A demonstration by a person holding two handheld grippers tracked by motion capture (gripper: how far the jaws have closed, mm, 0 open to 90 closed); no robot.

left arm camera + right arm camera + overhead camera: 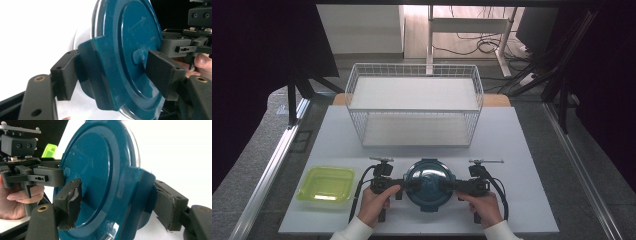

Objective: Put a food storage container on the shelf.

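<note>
A round container with a dark teal lid (429, 184) rests on the white table near its front edge. My left gripper (412, 184) comes at it from the left, and my right gripper (447, 185) from the right. In the left gripper view the left gripper (113, 72) has one pad against the outside of a teal side flap (95, 75) and the other on the lid top (130, 45). The right gripper view has the right gripper (120, 205) clamped the same way on the opposite flap (142, 192) of the lid (95, 175).
A white wire basket (414, 105) with two shelves stands behind the container, mid-table. A lime-green shallow tray (326, 184) lies at the front left. The white tabletop (512, 145) ends close behind my hands; dark stands flank the table.
</note>
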